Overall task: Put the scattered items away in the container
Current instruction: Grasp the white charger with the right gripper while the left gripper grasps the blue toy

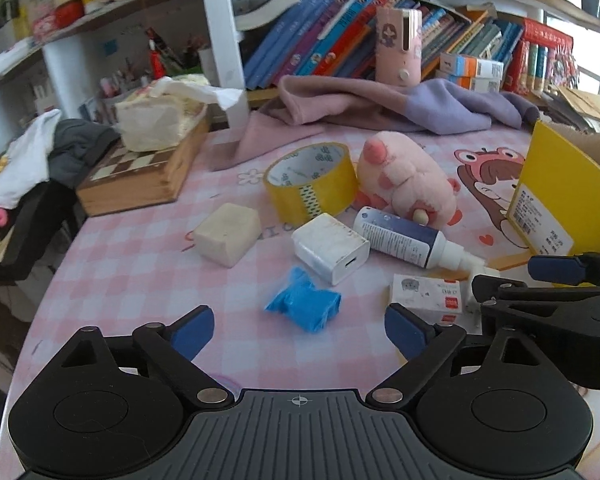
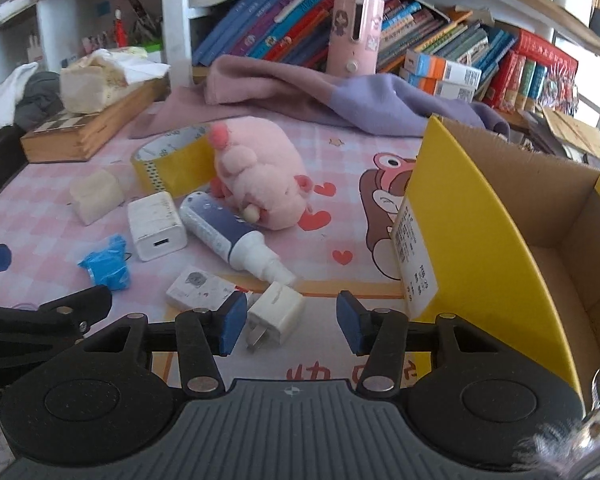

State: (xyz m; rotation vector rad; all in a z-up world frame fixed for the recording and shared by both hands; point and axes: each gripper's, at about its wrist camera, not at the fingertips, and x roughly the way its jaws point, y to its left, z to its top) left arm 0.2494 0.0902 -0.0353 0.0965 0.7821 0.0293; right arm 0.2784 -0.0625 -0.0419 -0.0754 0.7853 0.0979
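The yellow cardboard box [image 2: 480,216] stands open at the right end of the worktop [image 1: 132,280], and as far as I can see into it, nothing lies inside. To the left of it the scattered things lie together: the pink plush pig [image 2: 260,176] leaning against the yellow tape roll [image 1: 312,182], the spray bottle [image 2: 228,232] on its side touching the pig, the white charger block [image 1: 332,248], a pale soap-like block [image 1: 228,234] and a small white card box [image 2: 200,290].

The right claw [image 2: 290,322] points down at a slant, its blue pads apart with the small white plug adapter [image 2: 274,314] between them; the left pad sits just beside it, the right pad clear. To take it well, I'd centre the adapter, close on its flat sides rather than the prongs, then lift straight and carry it right, over the box wall.

The left claw [image 1: 300,330] is also tilted down, jaws wide and empty, with the crumpled blue wrapper [image 1: 304,304] just ahead between the pads. It should drop lower before closing, since that scrap is soft and flat.
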